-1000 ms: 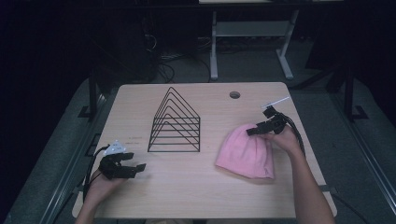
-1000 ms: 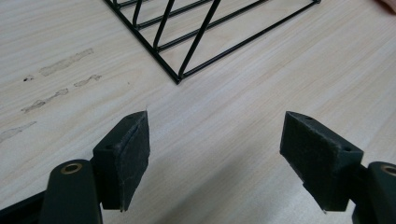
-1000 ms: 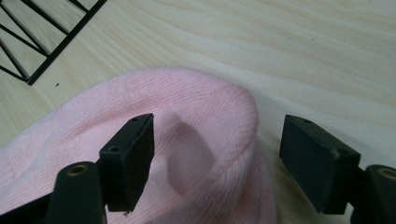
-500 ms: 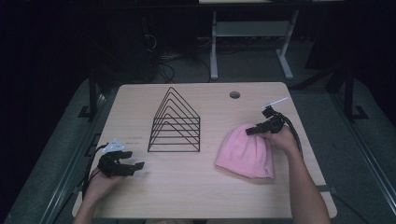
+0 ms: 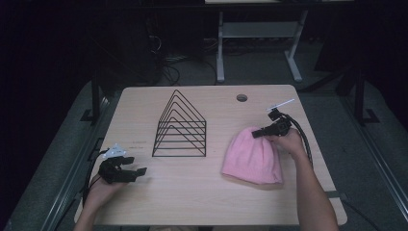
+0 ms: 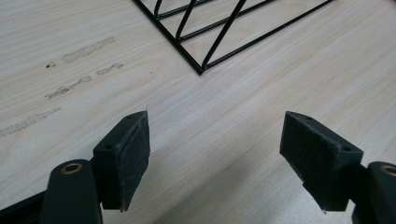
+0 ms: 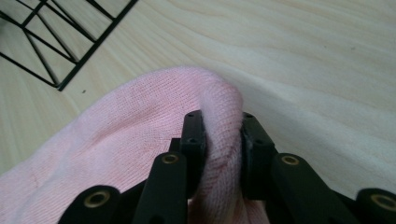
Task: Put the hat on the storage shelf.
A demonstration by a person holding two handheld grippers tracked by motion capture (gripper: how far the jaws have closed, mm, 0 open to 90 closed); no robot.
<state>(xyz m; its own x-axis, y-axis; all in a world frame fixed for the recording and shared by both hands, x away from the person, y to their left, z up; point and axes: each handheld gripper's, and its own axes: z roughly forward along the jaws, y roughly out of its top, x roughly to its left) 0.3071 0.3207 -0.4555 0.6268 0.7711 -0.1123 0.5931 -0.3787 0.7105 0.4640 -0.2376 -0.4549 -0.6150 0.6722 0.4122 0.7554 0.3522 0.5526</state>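
A pink knit hat (image 5: 252, 159) lies flat on the right part of the wooden table (image 5: 211, 197). My right gripper (image 5: 257, 133) sits at the hat's far tip. Its jaws have just been closing, and in the right gripper view they pinch a fold of the pink hat (image 7: 140, 135) between the pads (image 7: 192, 135). My left gripper (image 5: 139, 171) rests near the table's front left, open, with bare wood between its pads (image 6: 126, 149). A black wire rack (image 5: 181, 127) of nested triangles stands mid-table; its corner (image 6: 201, 70) lies ahead of the left gripper.
A round cable hole (image 5: 241, 97) is in the table top near the far right edge. Beyond the table stands a white desk frame (image 5: 260, 43) on a dark floor. Faint scuff marks (image 6: 74, 70) run across the wood left of the rack.
The right gripper's jaws have closed on the tip of the pink hat. Neither hand has shifted; the left gripper stays open in place.
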